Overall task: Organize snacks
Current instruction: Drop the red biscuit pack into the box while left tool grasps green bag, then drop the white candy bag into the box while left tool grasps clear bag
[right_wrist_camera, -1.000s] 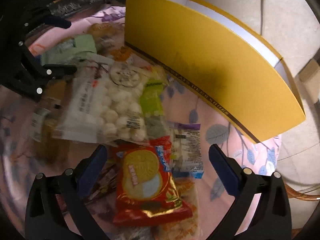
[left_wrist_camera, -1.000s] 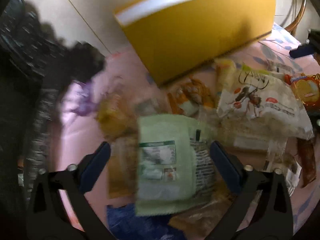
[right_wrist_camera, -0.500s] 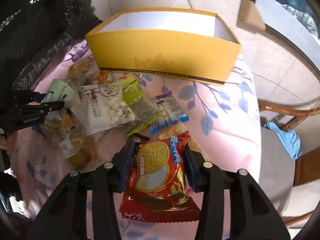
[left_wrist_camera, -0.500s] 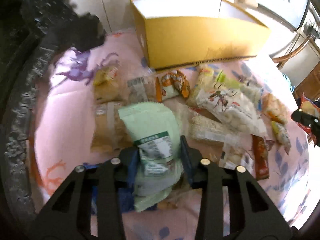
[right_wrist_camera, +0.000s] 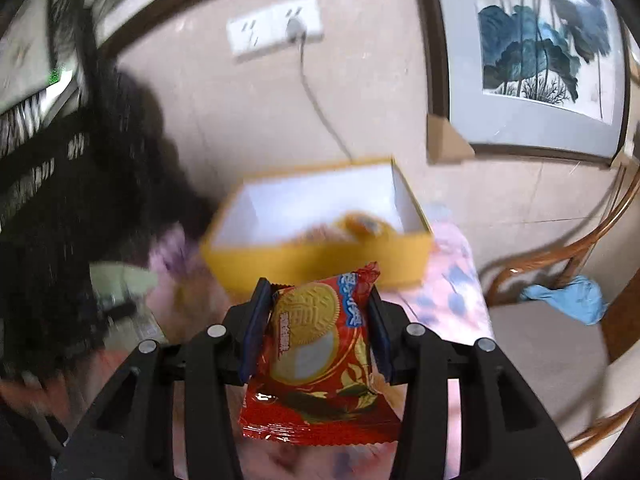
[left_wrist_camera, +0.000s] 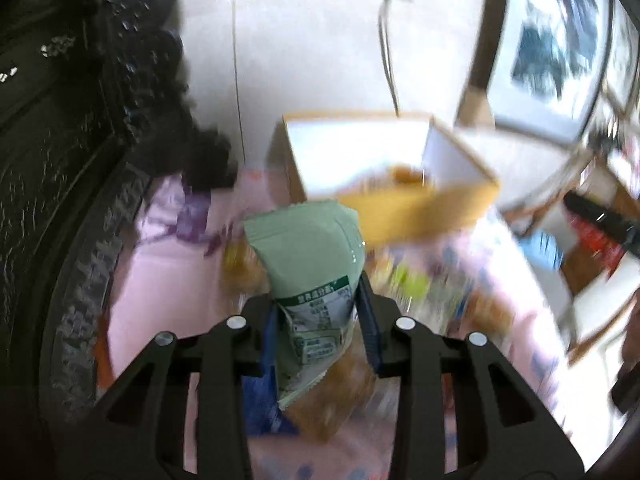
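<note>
Carrying both packets over the yellow box's (right_wrist_camera: 320, 264) near wall before letting go looks the safest course; each should be released low so it drops among the few snacks already inside. The left gripper (left_wrist_camera: 316, 312) is clamped on a pale green pouch (left_wrist_camera: 308, 248) at centre frame, the right gripper (right_wrist_camera: 316, 320) pinches a red biscuit packet (right_wrist_camera: 320, 344) just below the box. Loose snacks (left_wrist_camera: 408, 284) lie blurred on the pink floral tablecloth (left_wrist_camera: 160, 280). A wall socket (right_wrist_camera: 276, 30) sits upper centre, a framed lotus print (right_wrist_camera: 540, 40) upper right, a wooden chair (right_wrist_camera: 560, 280) at right.
</note>
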Available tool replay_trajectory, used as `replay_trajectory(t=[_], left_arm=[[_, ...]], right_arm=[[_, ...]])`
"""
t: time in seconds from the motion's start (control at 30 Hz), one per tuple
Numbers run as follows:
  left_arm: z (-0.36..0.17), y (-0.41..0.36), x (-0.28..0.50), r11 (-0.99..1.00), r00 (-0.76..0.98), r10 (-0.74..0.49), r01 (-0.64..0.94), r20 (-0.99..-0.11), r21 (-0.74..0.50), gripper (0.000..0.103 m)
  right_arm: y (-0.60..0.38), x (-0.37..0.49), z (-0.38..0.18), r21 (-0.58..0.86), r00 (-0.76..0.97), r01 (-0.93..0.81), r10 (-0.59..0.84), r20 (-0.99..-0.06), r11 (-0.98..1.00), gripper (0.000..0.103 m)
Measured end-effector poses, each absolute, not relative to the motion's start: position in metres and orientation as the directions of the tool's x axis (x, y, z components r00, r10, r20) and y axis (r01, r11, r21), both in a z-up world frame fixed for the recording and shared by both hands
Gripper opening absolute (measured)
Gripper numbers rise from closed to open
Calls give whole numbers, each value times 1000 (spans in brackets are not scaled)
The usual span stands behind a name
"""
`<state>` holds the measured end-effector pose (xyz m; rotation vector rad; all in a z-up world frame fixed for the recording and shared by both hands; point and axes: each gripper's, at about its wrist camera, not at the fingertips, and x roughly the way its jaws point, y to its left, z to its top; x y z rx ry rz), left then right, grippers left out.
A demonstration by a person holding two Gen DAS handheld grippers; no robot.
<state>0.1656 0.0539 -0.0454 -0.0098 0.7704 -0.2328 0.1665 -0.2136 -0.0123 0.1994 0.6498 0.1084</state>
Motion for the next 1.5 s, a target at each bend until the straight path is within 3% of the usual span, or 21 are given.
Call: replay_trajectory(t=[0.13,0.27,0.57,0.6,0.63,0.67,0.7,0.77,0.87,1.03,1.2,1.37,1.4,1.47,1.5], left_arm=[[-27,52,209,976,734,-206,197,-647,-88,34],[-18,39,272,976,758,-210,197,-617,-91,34],[-55,5,357,969,715,-201,245,-670,-28,33],[-60,3,358,972,715,-191,234,-673,-27,39],[-64,4,361,981,723,-157,195,-673,-19,65],[-66,7,361,988,736,-121,152,-666,-12,87],[-67,11,359,996,746,-66,93,-662,6,101],[-62,20,347,998,763,-34,65,-645,25,101],[-60,36,320,995,764,56,13,-643,102,101],[-85,66,263,993,704,87,-5,-705,118,101],[-144,82,231,993,559,95,0,-824,115,101],[-193,81,238,991,490,114,8,-864,135,101],[-197,81,241,996,492,63,23,-869,85,101],[-205,77,247,1000,472,-4,18,-882,5,98],[-209,71,248,999,475,10,35,-880,30,86]], right_arm=[[-219,214,0,225,839,-39,154,-522,974,46],[-232,273,0,260,838,-33,169,-519,965,46],[-247,359,-45,259,816,-22,167,-554,966,46],[-245,363,-50,245,814,-25,162,-557,969,47],[-241,368,-56,196,806,-12,126,-579,980,57],[-238,369,-58,154,793,14,82,-604,988,77],[-237,366,-59,134,791,25,62,-609,991,102],[-235,345,-51,141,819,-30,105,-564,990,102],[-224,311,-44,116,798,-101,150,-584,988,102],[-173,246,-81,104,641,-347,317,-699,932,102],[-129,213,-140,46,533,-448,309,-787,893,102],[-109,225,-172,54,491,-486,323,-809,873,102],[-107,228,-177,42,493,-486,313,-811,873,101],[-104,233,-188,72,458,-495,331,-825,866,72],[-105,232,-190,96,460,-475,340,-820,875,62]])
